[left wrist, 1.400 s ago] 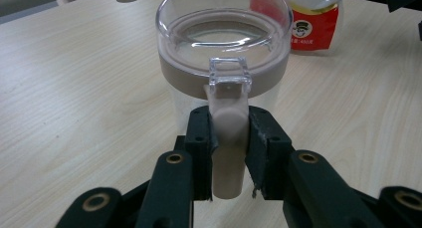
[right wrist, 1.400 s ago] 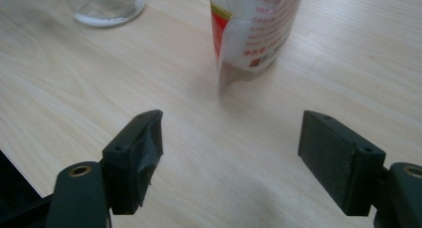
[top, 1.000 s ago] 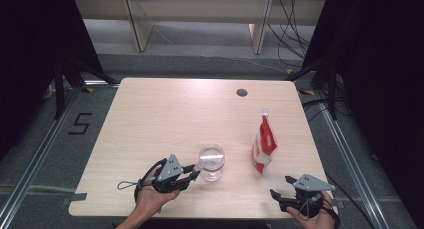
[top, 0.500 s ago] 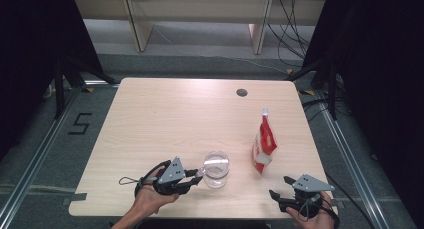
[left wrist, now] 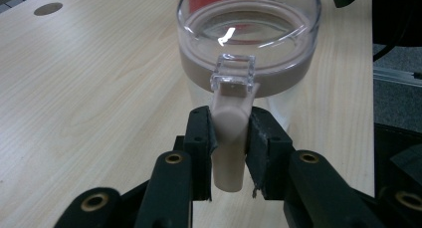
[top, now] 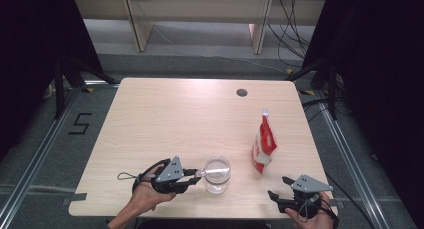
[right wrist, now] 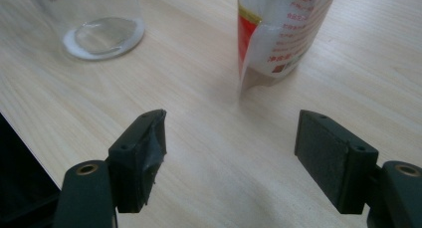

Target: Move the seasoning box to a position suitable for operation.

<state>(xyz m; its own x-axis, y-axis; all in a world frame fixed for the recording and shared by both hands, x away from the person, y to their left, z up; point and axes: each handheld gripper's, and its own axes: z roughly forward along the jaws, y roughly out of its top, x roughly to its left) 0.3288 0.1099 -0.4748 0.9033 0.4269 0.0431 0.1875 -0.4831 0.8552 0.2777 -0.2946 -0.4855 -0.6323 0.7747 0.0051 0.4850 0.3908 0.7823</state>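
Left claw (left wrist: 230,138) grips the pale handle (left wrist: 229,148) of the clear cup (top: 217,175), jaws pressed on both sides of it. Right claw (right wrist: 230,153) waits wide apart and empty at the near edge of the surface (top: 200,114). The cup stands near the front, and the red and white pouch (top: 263,148) stands upright just beyond, untouched. I judge the cup is secured; taking the pouch and pouring remain.

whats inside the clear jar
Nothing visible: through the lid and the clear wall, the jar looks empty down to its base. In the left gripper view the beige lid band and latch hide a strip of the wall, so that part is unseen.
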